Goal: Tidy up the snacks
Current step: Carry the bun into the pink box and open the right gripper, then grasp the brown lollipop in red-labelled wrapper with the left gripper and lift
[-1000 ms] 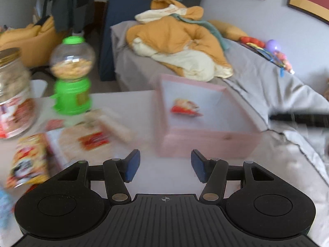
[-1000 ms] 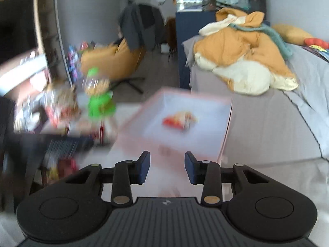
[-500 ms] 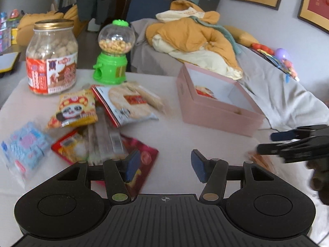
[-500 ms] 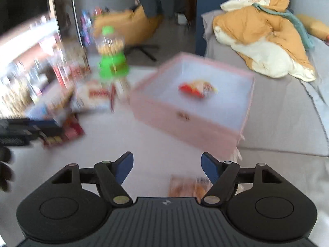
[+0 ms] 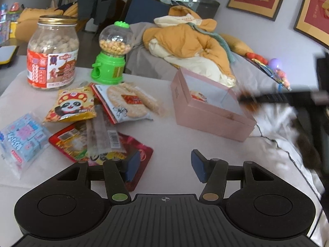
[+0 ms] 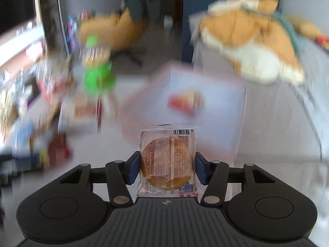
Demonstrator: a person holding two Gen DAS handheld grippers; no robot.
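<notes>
A pink box stands on the table with one red-and-yellow snack inside; it also shows blurred in the right wrist view. My right gripper is shut on a clear-wrapped round cookie and holds it in front of the box. In the left wrist view the right gripper is a dark blur over the box's right edge. My left gripper is open and empty above the table, just right of a red packet. Several snack packs lie left of the box, among them a panda bag and rice crackers.
A peanut jar and a green candy dispenser stand at the table's far left. A blue packet lies at the left edge. A grey sofa with an orange blanket sits behind the table.
My right gripper has shut on the wrapped cookie that lay on the table and lifted it toward the box. My left gripper has stayed open and barely moved.
</notes>
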